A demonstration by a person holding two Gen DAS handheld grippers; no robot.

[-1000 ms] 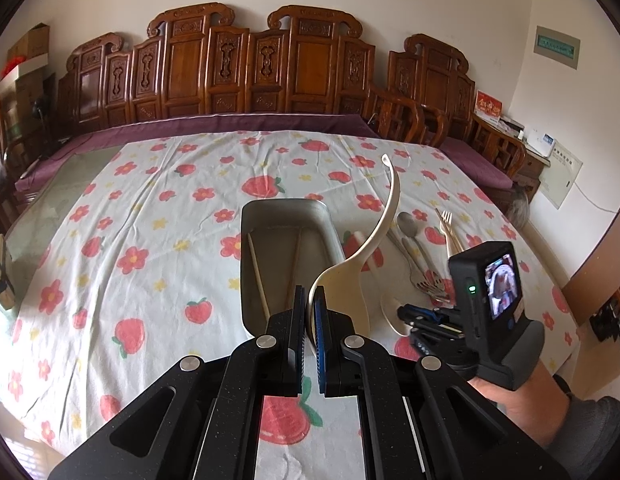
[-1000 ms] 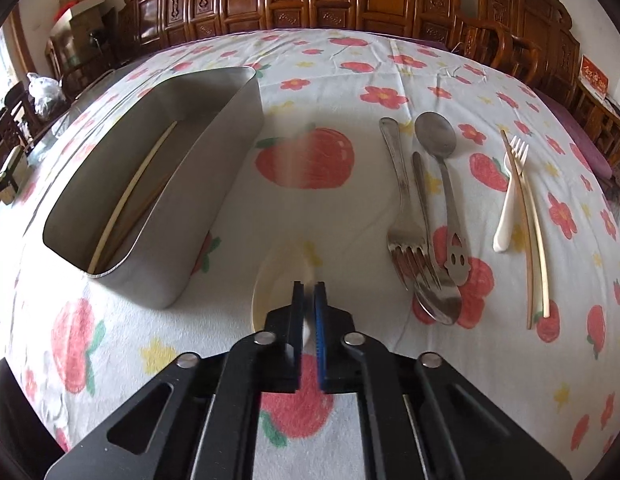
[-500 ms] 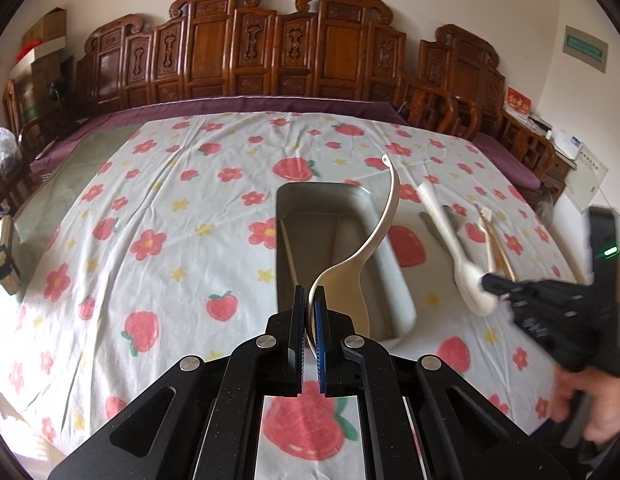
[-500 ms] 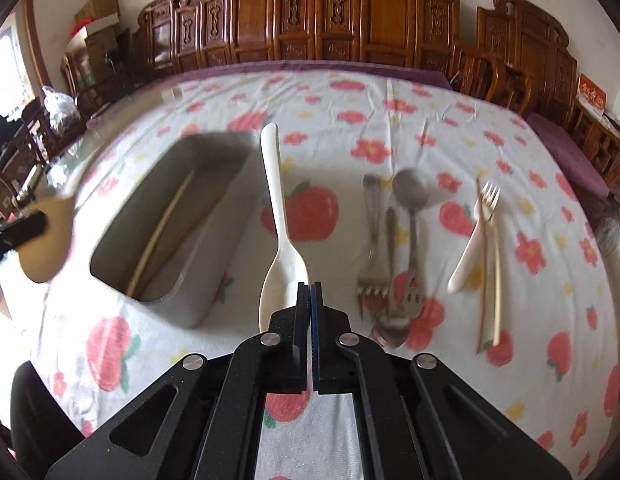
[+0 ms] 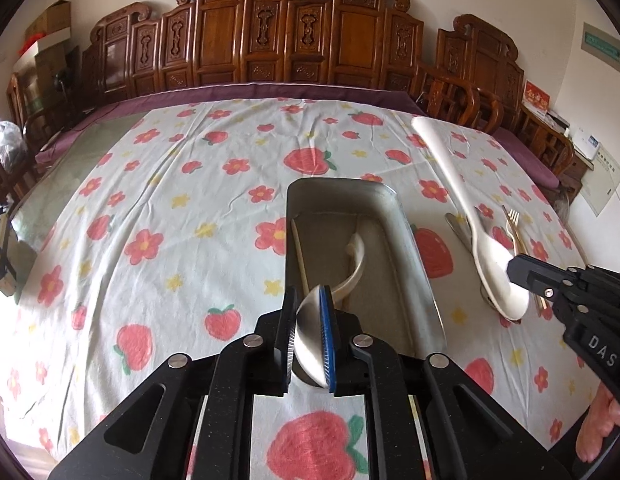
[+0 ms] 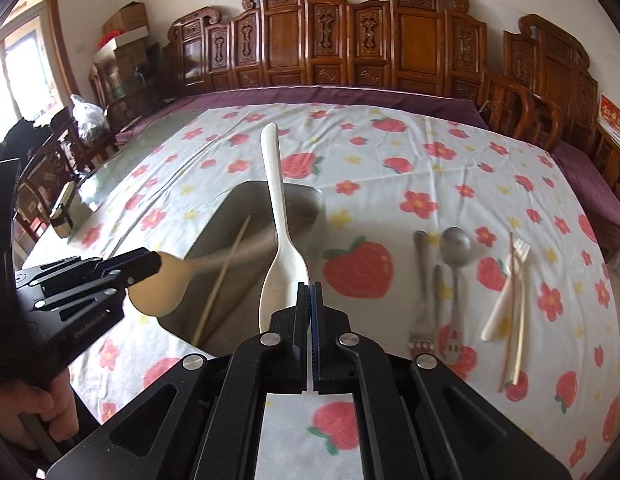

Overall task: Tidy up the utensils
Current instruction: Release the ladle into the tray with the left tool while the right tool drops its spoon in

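Note:
My left gripper [image 5: 307, 320] hangs over the near end of the metal tray [image 5: 414, 248], its jaws opening. The beige spoon's bowl [image 5: 308, 340] sits loose between the pads, and its handle [image 5: 354, 260] has dropped into the tray beside a chopstick [image 5: 300, 256]. From the right wrist view the beige spoon [image 6: 158, 284] is motion-blurred at the left gripper's tip. My right gripper [image 6: 310, 292] is shut on the bowl edge of a white spoon [image 6: 282, 240], held above the cloth with its handle pointing away. The same white spoon [image 5: 462, 196] shows right of the tray.
On the strawberry cloth right of the tray lie a metal fork [image 6: 424, 280], a metal spoon [image 6: 456, 248], a white fork [image 6: 506, 300] and a pair of chopsticks [image 6: 518, 320]. Carved wooden chairs [image 6: 390, 40] ring the table's far side. A small box [image 6: 64, 208] sits at the left edge.
The left gripper sank over the tray and its jaws parted; the beige spoon's handle swung from upright down into the tray. The right gripper lifted the white spoon off the cloth.

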